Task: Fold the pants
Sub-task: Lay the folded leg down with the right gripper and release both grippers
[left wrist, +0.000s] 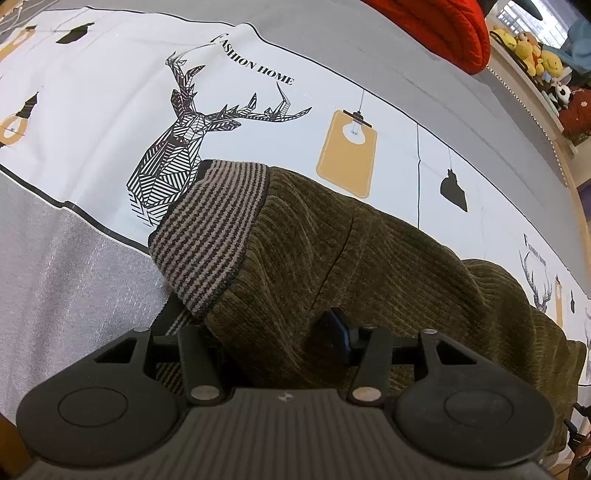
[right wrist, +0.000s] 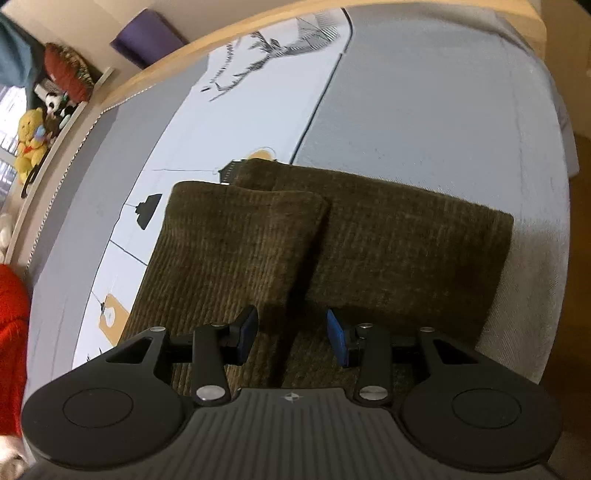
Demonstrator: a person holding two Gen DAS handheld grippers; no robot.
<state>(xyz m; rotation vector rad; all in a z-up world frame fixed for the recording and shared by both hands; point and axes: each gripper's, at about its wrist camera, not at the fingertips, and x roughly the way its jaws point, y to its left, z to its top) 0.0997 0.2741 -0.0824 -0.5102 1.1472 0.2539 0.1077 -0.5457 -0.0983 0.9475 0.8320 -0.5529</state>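
Olive-green corduroy pants (left wrist: 332, 251) lie on the bed. Their waist end is turned over, so the striped inner waistband (left wrist: 210, 236) shows. My left gripper (left wrist: 262, 325) is closed on that waist end. Bunched cloth fills the gap, the left finger is hidden under the waistband, and the blue pad of the right finger (left wrist: 341, 332) presses the corduroy. In the right wrist view the pants (right wrist: 388, 240) lie folded, with one layer (right wrist: 236, 240) on top at the left. My right gripper (right wrist: 291, 328) hangs open just above them, and its blue pads touch no cloth.
The bed cover (left wrist: 110, 110) is grey and white, printed with deer and lamps. A red cushion (left wrist: 443, 29) lies at the far side. Plush toys (right wrist: 31, 140) sit on a shelf beyond the wooden bed edge (right wrist: 166, 70). Grey cover (right wrist: 424, 92) stretches past the pants.
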